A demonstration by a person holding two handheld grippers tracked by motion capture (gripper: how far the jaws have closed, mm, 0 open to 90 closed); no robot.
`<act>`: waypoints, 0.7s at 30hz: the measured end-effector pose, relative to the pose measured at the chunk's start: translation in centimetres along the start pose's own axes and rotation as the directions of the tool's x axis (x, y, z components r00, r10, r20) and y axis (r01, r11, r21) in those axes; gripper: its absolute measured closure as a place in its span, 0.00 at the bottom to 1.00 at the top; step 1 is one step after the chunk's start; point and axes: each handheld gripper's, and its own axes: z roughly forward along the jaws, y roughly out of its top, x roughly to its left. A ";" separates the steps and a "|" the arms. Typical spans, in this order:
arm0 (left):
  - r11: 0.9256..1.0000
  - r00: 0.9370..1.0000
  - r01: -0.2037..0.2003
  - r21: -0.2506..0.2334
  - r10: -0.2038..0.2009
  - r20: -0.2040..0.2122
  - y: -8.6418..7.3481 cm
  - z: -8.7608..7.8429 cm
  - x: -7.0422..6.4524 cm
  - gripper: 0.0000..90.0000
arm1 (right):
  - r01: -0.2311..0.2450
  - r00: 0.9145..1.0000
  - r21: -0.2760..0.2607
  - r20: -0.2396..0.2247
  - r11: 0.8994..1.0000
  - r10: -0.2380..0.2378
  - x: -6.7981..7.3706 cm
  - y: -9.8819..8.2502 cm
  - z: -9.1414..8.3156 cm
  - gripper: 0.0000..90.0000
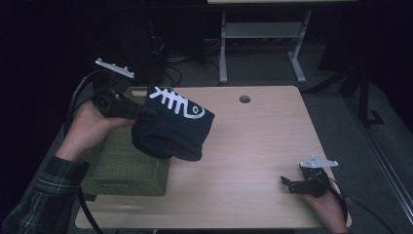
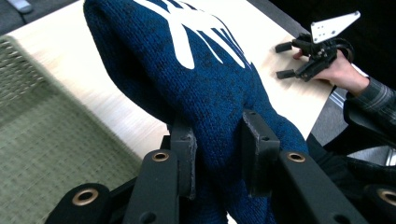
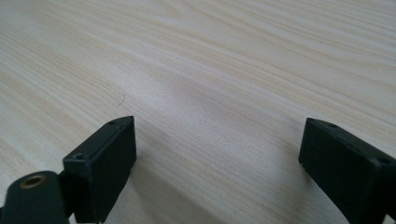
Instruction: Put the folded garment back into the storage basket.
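Looks abt midway: the navy knit beanie (image 1: 173,129) w/ white fishbone print is already picked up, hanging in the air from the left gripper (image 1: 141,113), just right of the woven green basket (image 1: 124,168) and above the wooden table (image 1: 253,146). Left to do, prob: set it down or drop it in the basket. Left jaws are clamped on the beanie's knit, part closed. Right gripper (image 1: 287,184) rests on the table well off to the side, jaws wide apart, nothing btwn them.

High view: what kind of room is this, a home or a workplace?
Probably a lab or workshop: a bare wooden table with a cable hole, tangled cables on the floor, another desk's metal legs behind.
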 end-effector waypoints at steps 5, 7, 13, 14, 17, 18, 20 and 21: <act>0.999 0.999 0.025 -0.024 -0.025 -0.022 -0.9 -1.7 0.9 0.77 | 0.000 1.000 0.000 0.000 1.000 0.000 0.0 0.0 0.0 0.12; 0.999 0.999 0.036 -0.033 -0.037 -0.032 -1.2 -2.3 1.3 0.77 | 0.000 1.000 0.000 0.000 1.000 0.000 0.0 0.0 0.0 0.12; 0.996 0.997 0.061 -0.062 -0.064 -0.045 -2.4 -4.0 2.2 0.77 | 0.000 1.000 0.001 -0.001 1.000 0.000 0.0 0.0 0.0 0.12; 0.996 0.997 0.063 -0.070 -0.066 -0.043 -2.6 -4.3 2.3 0.77 | 0.001 1.000 0.002 0.000 1.000 -0.001 0.0 0.0 0.0 0.12; 0.994 0.997 0.066 -0.085 -0.069 -0.030 -3.2 -5.0 2.9 0.77 | 0.001 1.000 0.002 0.000 1.000 -0.001 0.0 0.0 0.0 0.12; 0.994 0.997 0.067 -0.090 -0.070 -0.027 -3.4 -5.3 3.1 0.77 | 0.001 1.000 0.002 0.000 1.000 -0.001 0.0 0.0 0.0 0.12; 0.993 0.997 0.070 -0.095 -0.072 -0.019 -3.9 -5.7 3.6 0.77 | 0.000 1.000 0.002 0.000 1.000 0.000 0.0 0.0 0.0 0.12; 0.992 0.997 0.071 -0.099 -0.073 -0.016 -4.1 -5.9 3.8 0.77 | 0.005 1.000 0.000 0.001 1.000 -0.005 0.0 0.0 0.0 0.12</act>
